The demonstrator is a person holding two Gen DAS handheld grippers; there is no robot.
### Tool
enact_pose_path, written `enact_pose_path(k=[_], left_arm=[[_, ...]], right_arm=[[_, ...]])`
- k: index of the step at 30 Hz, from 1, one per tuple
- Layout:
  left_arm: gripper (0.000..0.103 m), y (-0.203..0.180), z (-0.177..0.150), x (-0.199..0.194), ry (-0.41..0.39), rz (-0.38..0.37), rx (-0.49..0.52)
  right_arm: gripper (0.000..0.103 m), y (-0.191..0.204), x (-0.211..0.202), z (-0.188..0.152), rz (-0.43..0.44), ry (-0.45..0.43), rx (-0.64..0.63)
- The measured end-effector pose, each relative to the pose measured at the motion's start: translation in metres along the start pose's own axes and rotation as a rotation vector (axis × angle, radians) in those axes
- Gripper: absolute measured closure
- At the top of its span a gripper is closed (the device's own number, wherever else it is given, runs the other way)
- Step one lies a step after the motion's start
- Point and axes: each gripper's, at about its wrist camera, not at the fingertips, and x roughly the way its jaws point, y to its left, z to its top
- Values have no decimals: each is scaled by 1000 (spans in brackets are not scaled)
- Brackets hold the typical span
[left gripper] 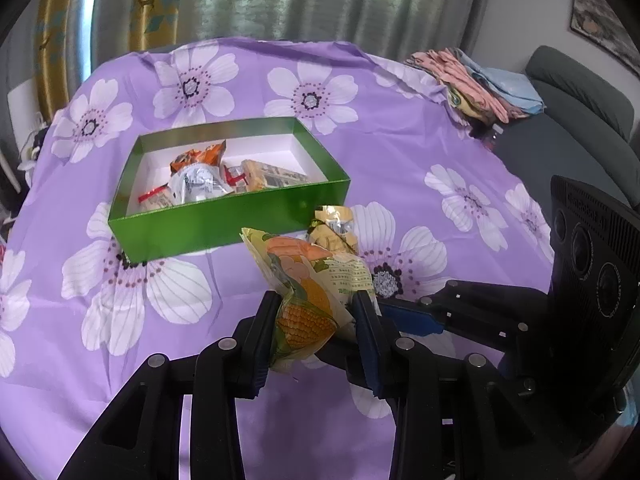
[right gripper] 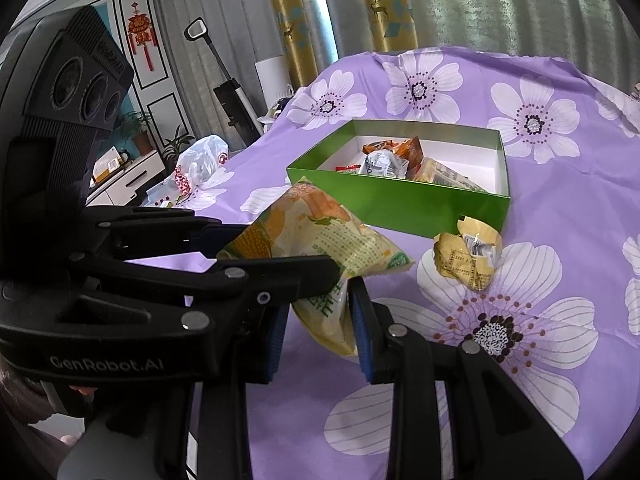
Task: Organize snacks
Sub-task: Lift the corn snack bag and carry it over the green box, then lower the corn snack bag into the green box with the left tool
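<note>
A yellow corn snack bag [left gripper: 308,296] is held above the purple cloth by both grippers. My left gripper [left gripper: 316,312] is shut on its corn-printed end; it also shows in the right wrist view [right gripper: 276,240]. My right gripper [right gripper: 320,316] is shut on the bag's [right gripper: 320,240] other end and shows in the left wrist view [left gripper: 416,312] at the right. A green box [left gripper: 224,216] [right gripper: 400,204] just beyond holds several snack packets. A crumpled yellow packet [left gripper: 334,228] [right gripper: 468,256] lies on the cloth beside the box's near corner.
A purple flowered cloth [left gripper: 400,152] covers the table. Folded clothes [left gripper: 476,84] lie at its far right edge, next to a grey sofa [left gripper: 580,120]. A white plastic bag [right gripper: 200,160] lies at the table's left edge. Curtains hang behind.
</note>
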Motion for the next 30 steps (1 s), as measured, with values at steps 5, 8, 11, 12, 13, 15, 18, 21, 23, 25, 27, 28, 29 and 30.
enact_pose_path(k=[5, 8, 11, 12, 13, 15, 18, 21, 23, 25, 27, 28, 29, 30], left_arm=[[66, 1, 11, 2, -12, 3, 15], [66, 2, 16, 4, -21, 3, 17], [66, 5, 20, 8, -26, 4, 16], [66, 5, 20, 8, -26, 3, 16], [66, 6, 21, 9, -27, 3, 16], [66, 6, 21, 9, -29, 4, 16], [66, 12, 29, 12, -35, 5, 14], [66, 20, 41, 14, -42, 2, 8], [66, 24, 46, 15, -49, 1, 10], [66, 29, 54, 16, -53, 5, 16], [66, 32, 60, 16, -58, 9, 23], [66, 33, 62, 16, -61, 10, 23], [66, 35, 66, 16, -65, 9, 23], [66, 37, 71, 16, -70, 10, 24]], right_arm=[[72, -5, 1, 8, -5, -19, -7], [72, -8, 2, 13, -7, -31, -10], [72, -12, 5, 16, -7, -37, -10], [72, -12, 7, 17, -8, -37, -11], [72, -13, 8, 18, -9, -38, -12], [72, -14, 10, 21, -9, -39, -13], [72, -16, 14, 26, -9, -42, -18], [72, -19, 18, 35, -7, -49, -15], [72, -21, 20, 41, -7, -60, -8], [72, -22, 24, 47, -4, -64, -1], [72, -24, 27, 54, 0, -70, -1], [72, -25, 28, 59, 2, -73, 1], [72, -26, 29, 62, 5, -77, 5], [72, -27, 30, 67, 8, -84, 10]])
